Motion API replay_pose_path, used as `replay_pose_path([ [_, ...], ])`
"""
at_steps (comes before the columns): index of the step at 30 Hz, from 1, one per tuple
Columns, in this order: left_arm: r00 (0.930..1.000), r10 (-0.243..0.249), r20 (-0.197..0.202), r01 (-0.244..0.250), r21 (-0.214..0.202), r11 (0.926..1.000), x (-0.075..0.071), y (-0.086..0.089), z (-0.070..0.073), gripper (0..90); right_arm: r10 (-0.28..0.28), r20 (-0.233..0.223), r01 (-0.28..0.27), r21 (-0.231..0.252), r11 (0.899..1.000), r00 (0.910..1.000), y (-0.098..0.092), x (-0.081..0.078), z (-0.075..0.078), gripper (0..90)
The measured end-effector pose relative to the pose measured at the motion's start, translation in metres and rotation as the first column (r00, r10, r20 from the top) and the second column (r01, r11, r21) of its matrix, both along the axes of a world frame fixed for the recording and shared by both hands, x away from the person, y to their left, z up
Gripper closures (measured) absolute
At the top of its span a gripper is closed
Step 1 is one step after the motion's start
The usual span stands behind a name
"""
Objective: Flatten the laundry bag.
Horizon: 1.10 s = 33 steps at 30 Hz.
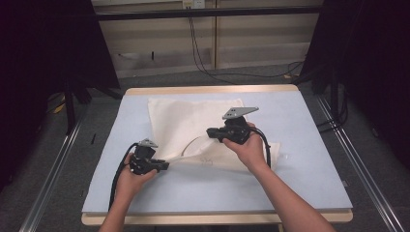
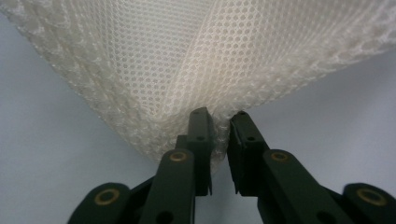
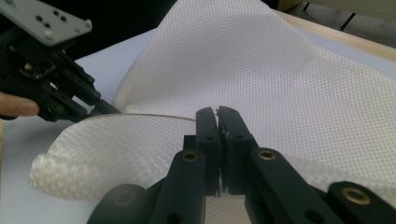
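I have the mesh bag point(image 1: 193, 130) lying on the blue table point(image 1: 309, 164), spread from about the centre out toward 11 o'clock, with its near edge bunched and lifted where my two grippers meet it.

My left gripper point(image 1: 162, 166) sits at roughly 7 o'clock from the table's centre, pointing toward 3 o'clock. In the left gripper view, a folded corner of the bag point(image 2: 196, 70) comes down between the jaws. They stand a little apart, with a sliver of mesh in the gap, and the left jaw lies against the fold. I cannot tell from that view whether they are really pinching the mesh or just resting against it.

My right gripper point(image 1: 210, 132) is near the centre, its hand at about 4 o'clock from it, pointing toward 9 o'clock. In the right gripper view its jaws are pressed together, pads almost flush, on the raised edge of the bag point(image 3: 261, 79); a thin pale rim runs from them off toward 9 o'clock. In that same view the left gripper point(image 3: 105, 108) appears at 10 o'clock, touching the same edge. Below it, at 8 o'clock, the mesh rolls into a thick fold lying on the table point(image 3: 11, 154).
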<state>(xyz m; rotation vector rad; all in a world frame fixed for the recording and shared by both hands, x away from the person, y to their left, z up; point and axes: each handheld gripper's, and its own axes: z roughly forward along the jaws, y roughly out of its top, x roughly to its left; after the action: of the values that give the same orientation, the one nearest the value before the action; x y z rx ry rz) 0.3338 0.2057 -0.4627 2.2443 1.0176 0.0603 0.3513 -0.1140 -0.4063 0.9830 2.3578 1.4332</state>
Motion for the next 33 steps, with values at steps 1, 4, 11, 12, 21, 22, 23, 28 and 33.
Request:
replay_pose_path([
  [1,1.0,0.009,-0.001,-0.009,-0.01,0.9999,0.0,0.0,0.0,74.3,0.003,-0.002,-0.003,-0.01,1.0,1.0,0.001,-0.001,-0.003,87.3],
  [4,0.9997,0.023,-0.002,-0.023,-0.04,0.9989,-0.002,0.0,0.005,66.8,0.007,-0.006,-0.007,-0.018,1.0,1.0,0.0,-0.003,-0.009,87.3],
  [11,0.9975,0.032,0.063,-0.028,-0.067,0.9974,-0.004,-0.003,0.015,41.8,-0.004,-0.019,0.003,-0.014,1.0,0.9998,-0.004,-0.006,-0.019,87.0],
  [12,0.9965,0.028,0.079,-0.023,-0.064,0.9977,-0.004,-0.004,0.016,37.6,-0.005,-0.021,0.005,-0.014,1.0,0.9998,-0.004,-0.006,-0.019,86.9],
  [21,0.9846,-0.024,0.173,0.043,-0.107,0.9933,-0.009,-0.021,0.026,23.3,0.002,-0.027,-0.002,-0.009,1.0,0.9996,0.0,-0.008,-0.022,85.8],
  [22,0.9829,-0.026,0.182,0.048,-0.118,0.9919,-0.009,-0.023,0.027,23.3,0.004,-0.03,-0.004,-0.009,1.0,0.9995,0.001,-0.009,-0.022,85.8],
  [23,0.9807,-0.035,0.192,0.06,-0.126,0.9902,-0.01,-0.025,0.029,23.8,0.008,-0.026,-0.008,-0.01,1.0,0.9996,0.002,-0.009,-0.023,85.8],
  [28,0.9711,-0.111,0.211,0.144,-0.145,0.979,-0.017,-0.04,0.032,36.5,0.014,-0.031,-0.015,-0.018,1.0,0.9994,0.005,-0.01,-0.024,85.8],
  [33,0.9628,-0.178,0.203,0.196,-0.073,0.9778,-0.021,-0.049,0.029,66.5,0.017,-0.032,-0.018,-0.028,0.999,0.9993,0.008,-0.012,-0.024,84.7],
])
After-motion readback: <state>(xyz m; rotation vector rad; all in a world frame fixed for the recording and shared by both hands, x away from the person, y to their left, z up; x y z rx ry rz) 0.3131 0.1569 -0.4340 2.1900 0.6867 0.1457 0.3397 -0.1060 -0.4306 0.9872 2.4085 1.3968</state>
